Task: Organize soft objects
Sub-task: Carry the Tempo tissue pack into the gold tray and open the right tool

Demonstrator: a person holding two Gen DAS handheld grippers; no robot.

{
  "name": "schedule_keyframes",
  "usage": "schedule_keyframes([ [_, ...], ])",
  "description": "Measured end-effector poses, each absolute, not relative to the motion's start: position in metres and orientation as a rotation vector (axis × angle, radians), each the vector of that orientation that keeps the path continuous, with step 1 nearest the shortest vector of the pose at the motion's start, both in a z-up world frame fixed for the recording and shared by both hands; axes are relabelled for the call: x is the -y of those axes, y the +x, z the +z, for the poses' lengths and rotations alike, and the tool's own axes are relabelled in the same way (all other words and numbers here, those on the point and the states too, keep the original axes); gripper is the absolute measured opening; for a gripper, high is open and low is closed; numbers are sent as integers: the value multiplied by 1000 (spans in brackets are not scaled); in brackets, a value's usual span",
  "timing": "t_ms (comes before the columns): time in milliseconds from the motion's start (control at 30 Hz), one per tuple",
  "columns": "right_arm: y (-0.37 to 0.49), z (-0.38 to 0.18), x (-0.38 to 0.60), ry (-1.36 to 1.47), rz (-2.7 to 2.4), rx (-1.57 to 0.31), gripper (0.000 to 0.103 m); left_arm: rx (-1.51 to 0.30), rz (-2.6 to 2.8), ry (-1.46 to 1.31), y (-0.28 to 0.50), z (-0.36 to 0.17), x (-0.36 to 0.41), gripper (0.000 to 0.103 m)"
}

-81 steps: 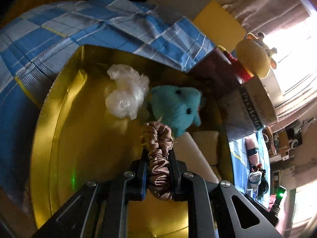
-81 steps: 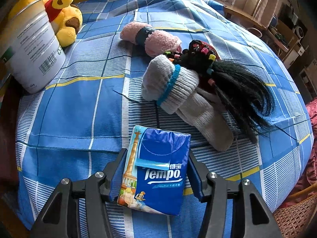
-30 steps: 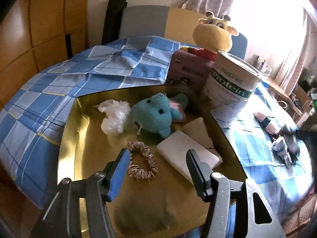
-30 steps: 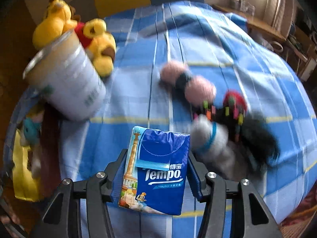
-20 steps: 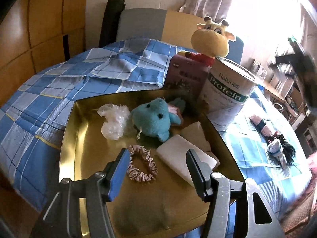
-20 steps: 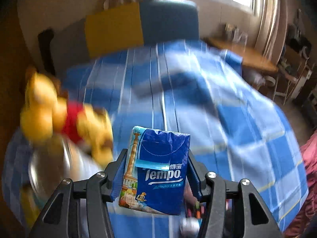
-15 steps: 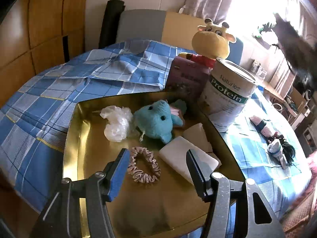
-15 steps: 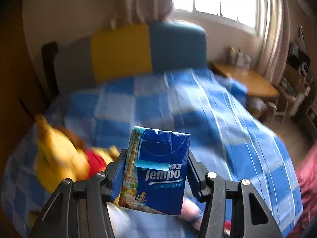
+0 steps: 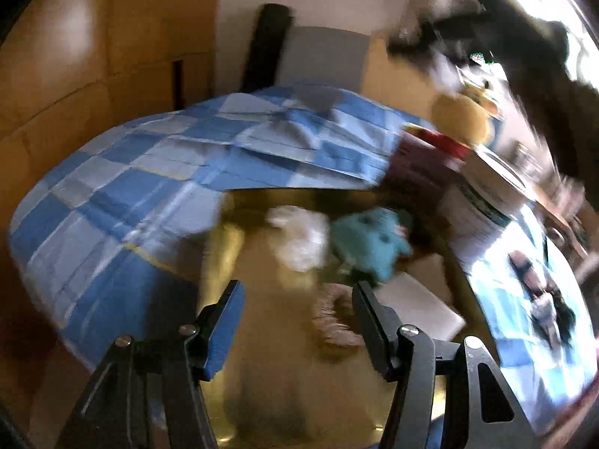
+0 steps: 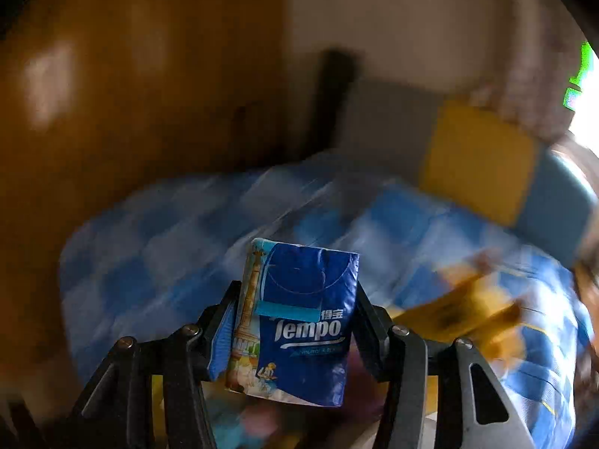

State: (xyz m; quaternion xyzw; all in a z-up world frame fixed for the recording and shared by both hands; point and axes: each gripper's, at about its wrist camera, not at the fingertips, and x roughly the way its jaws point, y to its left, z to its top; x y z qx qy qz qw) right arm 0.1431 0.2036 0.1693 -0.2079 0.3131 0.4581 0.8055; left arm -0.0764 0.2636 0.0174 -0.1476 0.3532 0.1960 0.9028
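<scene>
The gold tray [image 9: 224,247] on the bed already holds several soft things: a white crumpled plastic bag [image 9: 299,239], a teal stuffed toy [image 9: 370,243], a pink scrunchie [image 9: 337,318] and a white pad [image 9: 415,307] beside it. The left hand-held gripper [image 9: 297,321] hangs over the tray with its jaws apart and nothing between them; they have just been opening a little further, so its own delivery looks finished. The right hand-held gripper [image 10: 295,321] is clamped on a blue tissue pack [image 10: 299,318], held upright between the pads and carried in the air above the blue checked bedspread [image 10: 168,243]; the view is heavily smeared, so exactly where it is over the bed is hard to say. That pack seems to be the next item bound for the tray. Out on the bedspread at the right of the left view (blurred, but readable) there lie a pink sock [image 9: 524,265] and a dark wig-like bundle [image 9: 558,314], so by my reckoning roughly half the sorting is left.
</scene>
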Motion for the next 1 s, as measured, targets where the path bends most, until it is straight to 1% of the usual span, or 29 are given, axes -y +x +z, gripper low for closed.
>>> schedule_keyframes([
  [33,127,149,-213,-482,1025,-709,55,-724,433,-321,-81,18,-271,67],
  [200,60,62,-231,-568,1150,-853,55,-693,568,-354,-105,24,-300,68],
  [233,53,50,-233,-570,1158,-876,55,-691,579,-356,-107,24,-303,69],
  [433,25,-5,-239,-547,1160,-979,55,-691,631,-350,-122,24,-311,71],
  [567,16,-21,-246,-551,1139,-1003,55,-692,636,-340,-125,23,-311,72],
  [833,25,-29,-244,-466,1056,-1075,56,-686,628,-325,-129,26,-304,73],
  [867,26,-29,-243,-454,1054,-1079,58,-687,628,-319,-129,26,-303,73],
  [967,28,-26,-238,-407,1049,-1079,69,-687,628,-304,-129,26,-299,75],
  [1000,28,-24,-236,-393,1049,-1078,70,-688,627,-301,-129,26,-298,75],
])
